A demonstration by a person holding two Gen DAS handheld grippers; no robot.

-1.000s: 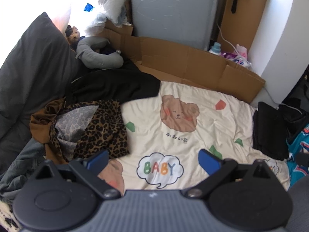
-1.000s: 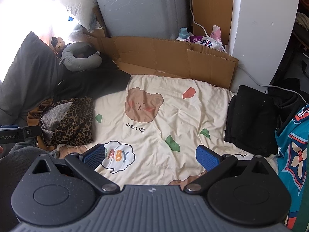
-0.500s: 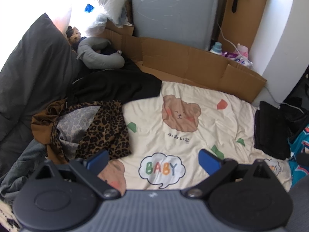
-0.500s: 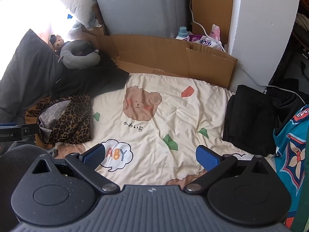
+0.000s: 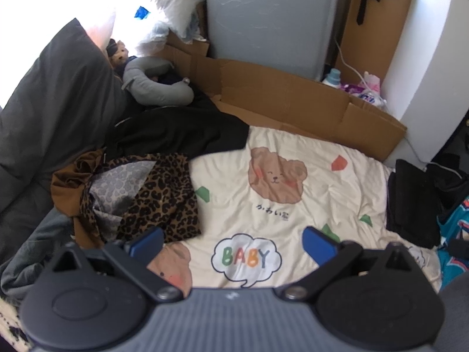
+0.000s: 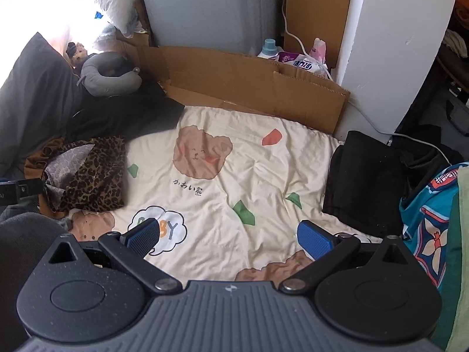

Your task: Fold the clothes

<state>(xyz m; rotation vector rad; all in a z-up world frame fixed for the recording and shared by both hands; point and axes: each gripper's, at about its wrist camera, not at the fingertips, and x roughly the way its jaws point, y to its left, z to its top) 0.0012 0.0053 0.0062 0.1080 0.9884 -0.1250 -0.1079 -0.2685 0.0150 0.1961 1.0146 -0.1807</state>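
Both the left gripper (image 5: pixel 233 242) and the right gripper (image 6: pixel 228 236) hover wide and empty above the blanket (image 5: pixel 293 182). The leopard garment (image 5: pixel 159 196) lies crumpled at the blanket's left edge, a folded black garment (image 6: pixel 366 176) at its right.

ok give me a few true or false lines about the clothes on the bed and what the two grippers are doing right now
1. The left gripper is open and holds nothing. True.
2. The leopard-print garment lies neatly folded at the centre of the blanket. False: it sits crumpled at the blanket's left edge.
3. The right gripper is shut on the black garment. False: it is open and empty; the garment lies apart on the right.
4. A grey neck pillow rests near the cardboard at the far end. True.
5. The blanket shows a bear and the word BABY. True.
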